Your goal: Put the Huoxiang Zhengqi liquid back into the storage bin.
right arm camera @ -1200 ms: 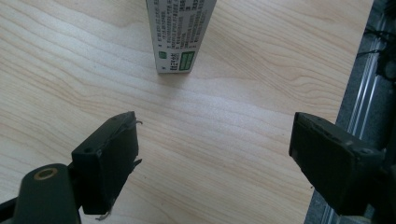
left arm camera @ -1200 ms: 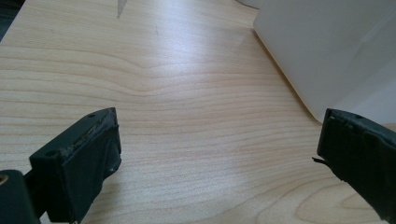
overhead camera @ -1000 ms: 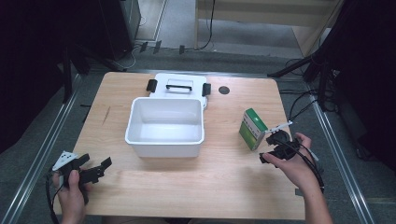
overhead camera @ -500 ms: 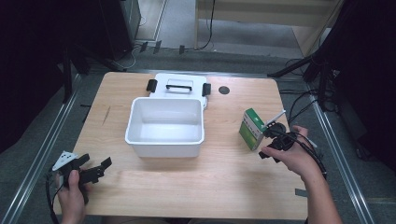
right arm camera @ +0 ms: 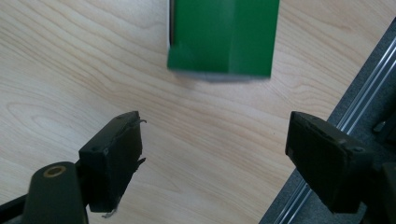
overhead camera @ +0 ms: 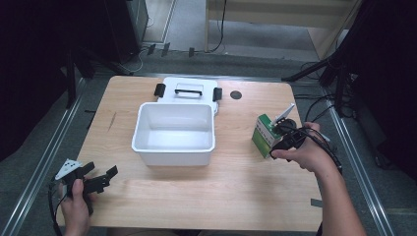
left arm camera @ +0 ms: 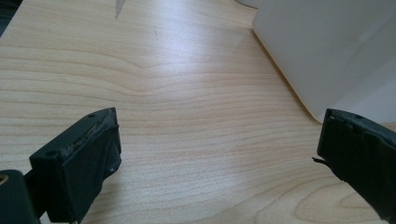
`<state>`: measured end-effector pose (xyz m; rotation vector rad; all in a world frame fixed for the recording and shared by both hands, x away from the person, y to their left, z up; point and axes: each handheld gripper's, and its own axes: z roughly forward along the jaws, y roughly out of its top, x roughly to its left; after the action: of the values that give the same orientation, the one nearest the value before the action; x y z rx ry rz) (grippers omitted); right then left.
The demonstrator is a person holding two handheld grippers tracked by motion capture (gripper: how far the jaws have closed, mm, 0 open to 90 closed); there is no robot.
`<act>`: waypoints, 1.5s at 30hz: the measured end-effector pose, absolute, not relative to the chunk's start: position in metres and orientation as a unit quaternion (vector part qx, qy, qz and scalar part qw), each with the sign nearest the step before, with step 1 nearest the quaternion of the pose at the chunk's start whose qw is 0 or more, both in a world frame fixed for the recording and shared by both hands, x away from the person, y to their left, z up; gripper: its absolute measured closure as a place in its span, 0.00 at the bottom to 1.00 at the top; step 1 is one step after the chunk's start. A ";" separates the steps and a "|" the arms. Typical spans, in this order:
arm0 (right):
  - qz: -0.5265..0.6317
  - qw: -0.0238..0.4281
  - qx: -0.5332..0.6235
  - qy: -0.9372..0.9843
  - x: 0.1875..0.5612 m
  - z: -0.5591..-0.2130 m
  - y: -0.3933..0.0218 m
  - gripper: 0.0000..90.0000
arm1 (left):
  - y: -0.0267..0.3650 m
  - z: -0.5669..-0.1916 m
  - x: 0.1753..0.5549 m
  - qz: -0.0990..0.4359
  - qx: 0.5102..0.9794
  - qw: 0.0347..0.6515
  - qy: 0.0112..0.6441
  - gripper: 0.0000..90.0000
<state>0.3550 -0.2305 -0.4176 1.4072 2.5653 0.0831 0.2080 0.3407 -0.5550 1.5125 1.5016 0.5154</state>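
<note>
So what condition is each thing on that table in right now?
White bin: upright, lid off, nothing inside.
Lid: flat on the table behind the bin, handle up.
Green box: standing upright, not gripped.
Right gripper: jaws wide open, short of the box.
Left gripper: jaws open, holding nothing.

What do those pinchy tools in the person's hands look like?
Both are black. The left gripper carries a grey three-cornered plate on top, and a black cable trails from it. The right gripper has black cables looping past the wrist. Each has two blocky black jaws. Both forearms are bare.
</note>
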 end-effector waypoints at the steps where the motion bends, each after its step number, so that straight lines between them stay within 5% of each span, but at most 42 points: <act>1: 0.027 0.106 0.478 0.871 0.356 -0.417 -0.229 0.22 | 0.341 -0.555 0.208 0.210 0.613 0.457 0.609 0.01; 21: 0.021 0.076 0.487 0.870 0.384 -0.412 -0.211 0.29 | 0.341 -0.555 0.208 0.209 0.613 0.458 0.609 0.01; 36: 0.049 0.065 0.494 0.866 0.400 -0.405 -0.204 0.43 | 0.341 -0.555 0.208 0.208 0.612 0.458 0.610 0.01; 45: 0.063 0.055 0.505 0.859 0.413 -0.405 -0.200 0.60 | 0.341 -0.555 0.208 0.208 0.611 0.458 0.611 0.01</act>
<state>0.4127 -0.2002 -0.4050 1.5333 2.6076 0.1916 0.2081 0.3411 -0.5552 1.5060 1.5052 0.5128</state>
